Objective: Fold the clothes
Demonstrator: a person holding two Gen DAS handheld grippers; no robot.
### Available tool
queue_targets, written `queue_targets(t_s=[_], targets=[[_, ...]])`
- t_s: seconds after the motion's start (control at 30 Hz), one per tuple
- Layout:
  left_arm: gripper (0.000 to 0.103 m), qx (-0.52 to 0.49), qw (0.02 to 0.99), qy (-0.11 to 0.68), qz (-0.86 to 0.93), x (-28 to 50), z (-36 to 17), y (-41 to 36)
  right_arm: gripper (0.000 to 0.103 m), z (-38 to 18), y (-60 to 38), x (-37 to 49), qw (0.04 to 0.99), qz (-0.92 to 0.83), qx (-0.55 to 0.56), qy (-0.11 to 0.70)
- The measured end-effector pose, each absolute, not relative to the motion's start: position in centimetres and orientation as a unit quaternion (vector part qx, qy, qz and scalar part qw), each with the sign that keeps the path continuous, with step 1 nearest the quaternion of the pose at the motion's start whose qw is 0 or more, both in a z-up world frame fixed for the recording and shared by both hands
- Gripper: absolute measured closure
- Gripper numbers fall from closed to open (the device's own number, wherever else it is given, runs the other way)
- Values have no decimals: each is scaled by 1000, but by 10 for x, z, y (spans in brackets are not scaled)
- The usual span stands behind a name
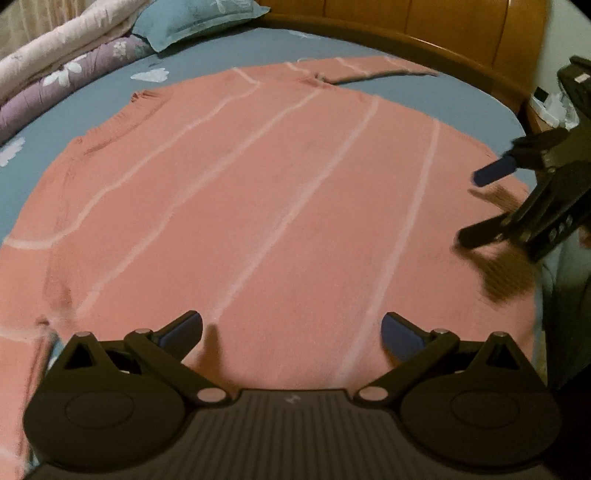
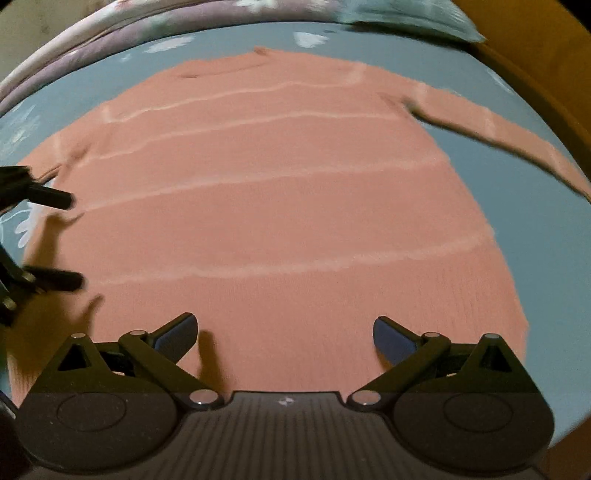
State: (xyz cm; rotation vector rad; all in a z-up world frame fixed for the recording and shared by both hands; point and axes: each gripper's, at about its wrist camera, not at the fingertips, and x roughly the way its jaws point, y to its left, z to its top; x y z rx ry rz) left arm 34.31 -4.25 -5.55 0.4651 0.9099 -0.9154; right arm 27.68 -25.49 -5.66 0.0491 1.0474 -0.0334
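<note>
One sweater [image 1: 258,206] lies on one bed sheet [image 1: 424,99] — salmon pink, with five pale stripes across its body and one sleeve [image 1: 369,68] stretched out. Two grippers: left gripper [image 1: 291,334], right gripper [image 2: 284,334] — two fingers each. One pillow [image 1: 192,18]. Two rolled quilts [image 1: 70,62]. One wooden headboard [image 1: 424,22].

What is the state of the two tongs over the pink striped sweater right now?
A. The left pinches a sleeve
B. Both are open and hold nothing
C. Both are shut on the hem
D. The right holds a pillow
B: the left tongs and the right tongs each show fingers spread wide with only the flat sweater visible between them.
</note>
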Motion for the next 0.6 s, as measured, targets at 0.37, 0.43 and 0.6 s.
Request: queue_targets(t_s=[0.37,0.43,0.6], targets=[[1,220,759,424,-443,346,-55,-8,0,-61,-247,269,848,-22,16,530],[1,210,772,407,-440,357,-47,-16,0,-59,-248,280,848,-39,22,528],[1,209,782,362,-463,374,-32,-41,0,-74,-245,289,844,-73,51,529]])
